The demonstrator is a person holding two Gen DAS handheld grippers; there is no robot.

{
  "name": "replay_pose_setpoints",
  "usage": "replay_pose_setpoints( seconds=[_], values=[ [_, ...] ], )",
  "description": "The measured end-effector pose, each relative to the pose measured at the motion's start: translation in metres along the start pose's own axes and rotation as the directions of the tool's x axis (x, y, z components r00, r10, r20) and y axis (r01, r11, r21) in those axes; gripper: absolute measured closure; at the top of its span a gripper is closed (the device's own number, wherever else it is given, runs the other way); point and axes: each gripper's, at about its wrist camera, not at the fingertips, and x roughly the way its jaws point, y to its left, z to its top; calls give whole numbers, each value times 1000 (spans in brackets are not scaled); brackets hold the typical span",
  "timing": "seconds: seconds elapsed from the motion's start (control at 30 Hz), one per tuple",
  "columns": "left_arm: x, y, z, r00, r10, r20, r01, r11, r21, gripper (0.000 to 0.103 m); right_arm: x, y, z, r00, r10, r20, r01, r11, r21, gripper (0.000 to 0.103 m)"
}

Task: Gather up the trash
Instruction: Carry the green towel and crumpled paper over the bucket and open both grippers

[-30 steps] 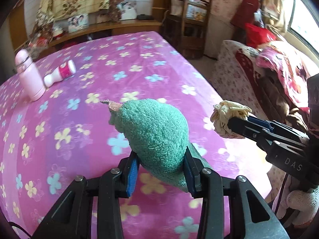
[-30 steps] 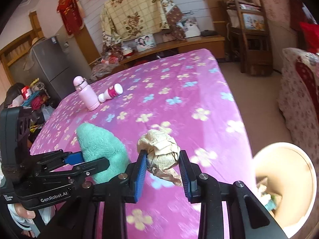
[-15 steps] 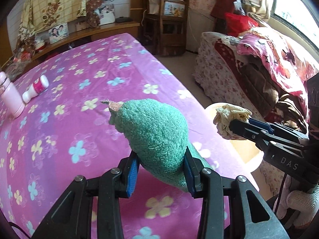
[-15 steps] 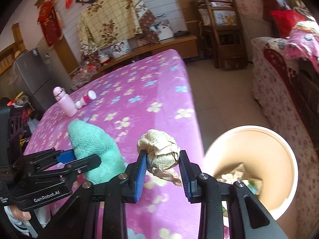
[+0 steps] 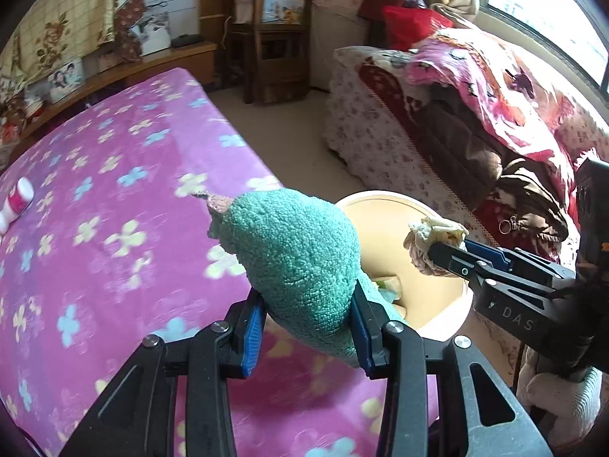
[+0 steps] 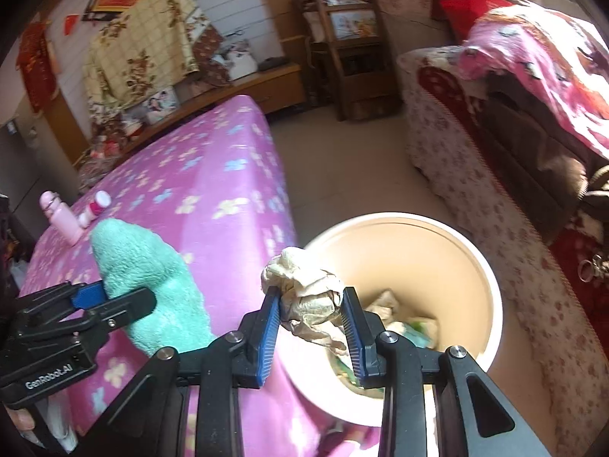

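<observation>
Bedroom, bed (image 5: 114, 236) edge beside bin (image 6: 479, 262) — both loads carried.
Right gripper (image 6: 310, 327) clamped on paper wad (image 6: 308, 301) over bin for dropping; left gripper (image 5: 304, 333) clamped on green cloth (image 5: 297, 259).

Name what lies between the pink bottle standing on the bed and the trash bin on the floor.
In the right wrist view, between the pink bottle and the trash bin lie flowered purple bedcover and the held green cloth.

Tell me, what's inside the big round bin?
Inside the bin lie crumpled paper scraps and something green. The crumpled paper wad in the right gripper covers part of the bottom.
</observation>
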Motion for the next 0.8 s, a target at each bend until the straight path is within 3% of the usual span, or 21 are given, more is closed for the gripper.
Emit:
replay_pose_setpoints(
  seconds=[0.3,0.4,0.47,0.53,0.8],
  values=[
    [23,-27,5,999,-46,-21,47,998,50,56,4,-34,-2,997,-79,-15,80,994,77,65],
    [24,-29,5,998,-58,-27,59,997,55,53,7,-44,-3,996,-80,-29,83,989,126,32],
    [24,-29,5,997,-71,-25,73,996,55,50,7,-49,-3,997,-71,-31,75,985,155,32],
    [21,-27,6,995,-95,-17,96,994,45,38,6,-49,-3,997,-73,-26,76,984,162,32],
    [15,-23,6,995,-99,7,99,995,30,36,-1,-41,-3,998,-62,-3,62,985,161,32]
  ],
)
